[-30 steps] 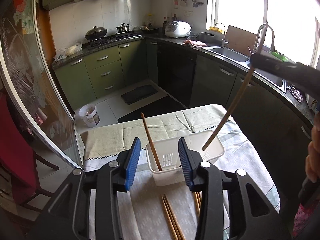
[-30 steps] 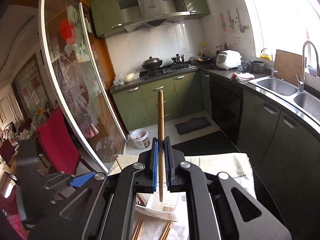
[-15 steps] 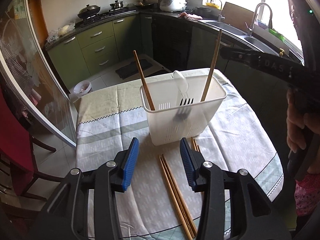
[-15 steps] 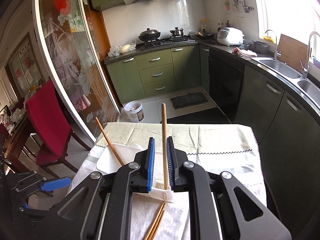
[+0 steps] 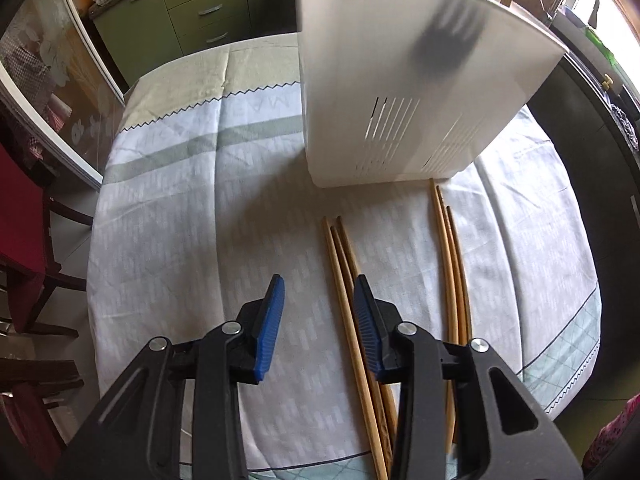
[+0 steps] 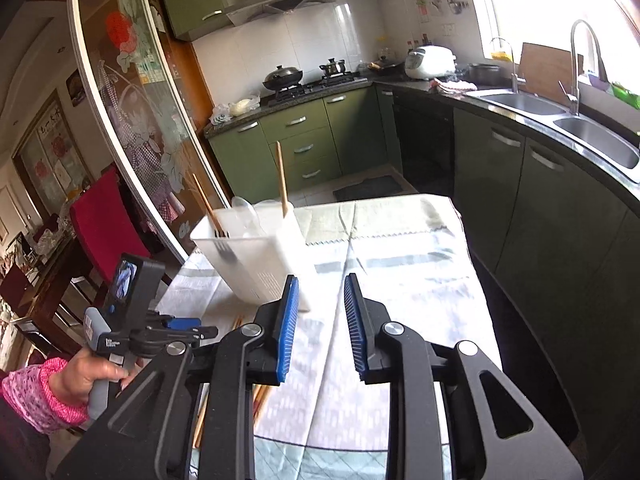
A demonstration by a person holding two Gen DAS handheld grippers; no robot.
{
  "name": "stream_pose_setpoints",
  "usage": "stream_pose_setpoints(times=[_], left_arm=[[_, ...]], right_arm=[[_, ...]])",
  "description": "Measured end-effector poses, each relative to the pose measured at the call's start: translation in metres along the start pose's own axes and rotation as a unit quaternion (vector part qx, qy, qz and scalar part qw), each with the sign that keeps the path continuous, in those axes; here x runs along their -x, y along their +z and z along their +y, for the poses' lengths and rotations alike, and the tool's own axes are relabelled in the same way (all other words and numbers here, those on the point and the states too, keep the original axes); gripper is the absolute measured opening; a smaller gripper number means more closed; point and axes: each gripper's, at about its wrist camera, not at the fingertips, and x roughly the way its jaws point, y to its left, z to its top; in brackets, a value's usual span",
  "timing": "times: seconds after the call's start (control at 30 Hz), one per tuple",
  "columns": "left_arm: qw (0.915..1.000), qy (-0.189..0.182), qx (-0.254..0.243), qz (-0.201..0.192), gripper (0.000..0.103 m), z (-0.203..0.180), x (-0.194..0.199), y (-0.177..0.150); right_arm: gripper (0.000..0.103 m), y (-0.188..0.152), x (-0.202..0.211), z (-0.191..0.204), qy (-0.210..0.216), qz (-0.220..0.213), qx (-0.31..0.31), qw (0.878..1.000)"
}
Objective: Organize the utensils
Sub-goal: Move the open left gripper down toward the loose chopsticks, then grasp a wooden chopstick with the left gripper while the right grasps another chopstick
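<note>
My left gripper [image 5: 319, 286] points down at the tablecloth, its jaws closing. A bundle of wooden chopsticks [image 5: 340, 264] lies on the cloth; one stick passes between the pads, close to the right one, and neither pad presses it. A second bundle of chopsticks [image 5: 452, 264] lies further right. Just beyond stands the white slotted basket [image 5: 400, 100] with a dark fork [image 5: 448, 48] showing through its wall. My right gripper [image 6: 322, 280] hovers near the basket [image 6: 256, 256], jaws opening, with nothing between them. Two chopsticks [image 6: 282, 180] and a white spoon [image 6: 244, 208] stand in the basket.
The round table [image 5: 180, 200] has a pale patterned cloth, its front edge close below my left gripper. A red chair [image 6: 104, 232] stands on the left. Green cabinets [image 6: 304, 148] and a sink counter [image 6: 560, 120] line the far and right sides.
My left gripper has dropped from above the basket to just over the chopsticks on the cloth. My right gripper has let its chopstick go into the basket, opened and drawn back.
</note>
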Motion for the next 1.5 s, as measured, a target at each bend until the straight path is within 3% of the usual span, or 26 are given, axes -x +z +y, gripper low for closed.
stream_pose_setpoints(times=[0.27,0.6,0.7,0.8,0.97,1.17,1.5], left_arm=[[0.9994,0.008,-0.001,0.034,0.03,-0.004,-0.02,-0.011],[0.9985,0.018,-0.008,0.051,0.027,-0.016,-0.027,-0.015],[0.9985,0.014,-0.008,0.052,0.024,-0.018,-0.028,-0.015],[0.9985,0.012,-0.015,0.051,0.009,-0.015,-0.03,-0.015],[0.9981,0.027,-0.035,0.043,0.009,-0.011,-0.027,-0.018],[0.9982,0.02,-0.037,0.042,0.009,-0.003,-0.025,-0.02],[0.9984,0.003,-0.042,0.037,0.009,0.0,-0.027,-0.018]], right_arm=[[0.024,-0.035,-0.012,-0.035,0.002,0.038,-0.038,0.999],[0.027,-0.038,-0.033,-0.014,0.02,0.065,-0.029,0.997],[0.027,-0.042,-0.052,0.002,0.025,0.095,-0.017,0.995],[0.027,-0.052,-0.082,0.021,0.027,0.134,-0.003,0.991],[0.027,-0.071,-0.143,0.048,0.03,0.2,0.001,0.979],[0.027,-0.081,-0.189,0.061,0.001,0.237,0.005,0.972],[0.027,-0.083,-0.206,0.08,-0.06,0.248,0.048,0.966]])
